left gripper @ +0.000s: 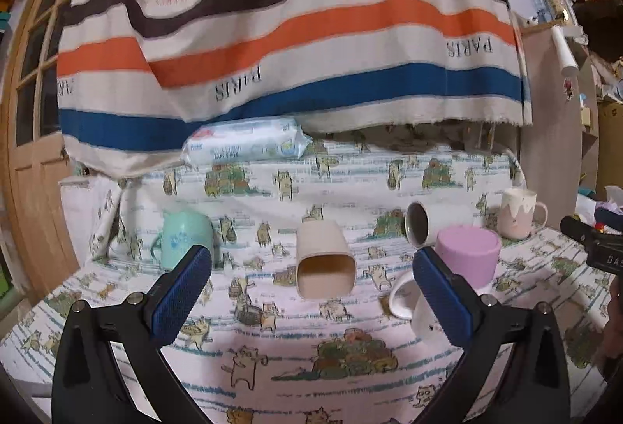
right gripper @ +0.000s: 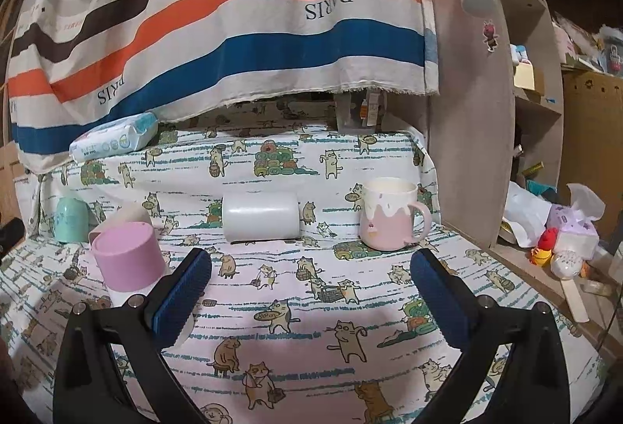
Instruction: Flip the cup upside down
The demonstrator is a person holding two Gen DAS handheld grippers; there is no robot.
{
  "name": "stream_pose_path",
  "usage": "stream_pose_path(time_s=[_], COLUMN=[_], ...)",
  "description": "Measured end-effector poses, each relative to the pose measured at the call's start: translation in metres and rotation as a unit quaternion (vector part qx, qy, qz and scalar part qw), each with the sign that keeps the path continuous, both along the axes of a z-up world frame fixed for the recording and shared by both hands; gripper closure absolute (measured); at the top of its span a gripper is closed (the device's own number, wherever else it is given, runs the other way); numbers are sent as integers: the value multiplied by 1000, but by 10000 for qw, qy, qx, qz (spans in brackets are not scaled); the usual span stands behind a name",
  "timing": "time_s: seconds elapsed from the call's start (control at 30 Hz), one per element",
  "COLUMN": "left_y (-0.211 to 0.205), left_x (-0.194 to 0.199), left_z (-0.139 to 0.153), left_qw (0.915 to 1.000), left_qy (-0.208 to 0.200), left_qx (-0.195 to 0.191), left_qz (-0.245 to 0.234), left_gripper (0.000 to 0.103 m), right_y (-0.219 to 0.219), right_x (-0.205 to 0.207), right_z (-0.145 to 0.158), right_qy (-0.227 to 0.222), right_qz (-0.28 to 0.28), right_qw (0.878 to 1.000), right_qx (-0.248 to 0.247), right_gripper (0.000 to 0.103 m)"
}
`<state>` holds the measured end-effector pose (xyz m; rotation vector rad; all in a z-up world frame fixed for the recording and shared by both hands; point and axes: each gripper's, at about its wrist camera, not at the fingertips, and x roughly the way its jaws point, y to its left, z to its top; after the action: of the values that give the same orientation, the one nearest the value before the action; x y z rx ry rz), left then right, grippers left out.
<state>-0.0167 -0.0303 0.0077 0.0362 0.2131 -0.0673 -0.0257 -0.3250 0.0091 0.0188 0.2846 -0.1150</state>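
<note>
Both grippers stand wide open and hold nothing. The left gripper frames a beige square cup lying on its side, its mouth turned toward the camera, between the blue fingers but apparently a little beyond them. The right gripper looks across bare cat-print tablecloth at a white cylindrical cup lying on its side farther off, with a pink-and-cream mug upright just to its right, handle pointing right.

Several cups sit on this cloth, so the task's cup is a judgement; the upright mug at the far right is the only one still standing on its base, which makes it the likeliest target for the right gripper. The lying ones — the beige one, the white one, and a white mug near the left gripper's right finger — also still want turning over.

Risks, working outward:
- The mug's glazed wall is rounded and probably slick; a pinch too near the rim could let it twist or slip as the wrist rolls.
- Its handle may catch a finger if the approach comes from the right.
- The white cylinder lies close to the mug's left and would roll if nudged.
- A pink cup, already inverted, stands touching or just behind the right gripper's left finger — a sideways swing could topple it.
- The cloth is soft and wrinkled, so a rim set down tilted may not settle flat.

A teal cup stands at the far left, clear of all this.
</note>
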Motion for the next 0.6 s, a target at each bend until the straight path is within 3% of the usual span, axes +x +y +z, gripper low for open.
stream_pose_path(time_s=[0.13,0.6], left_y=[3,0], left_x=[12,18], left_z=[-6,-9], left_qw=[9990,9980], left_qy=[406,593], left_qx=[-141,-131], left_qz=[-131,-185], left_gripper=[0,0], right_y=[5,14], right_x=[3,5], right_z=[0,-1], right_qy=[61,86], right_qz=[111,340], right_qw=[9999,9994], right_qx=[-100,-79], right_gripper=[0,0])
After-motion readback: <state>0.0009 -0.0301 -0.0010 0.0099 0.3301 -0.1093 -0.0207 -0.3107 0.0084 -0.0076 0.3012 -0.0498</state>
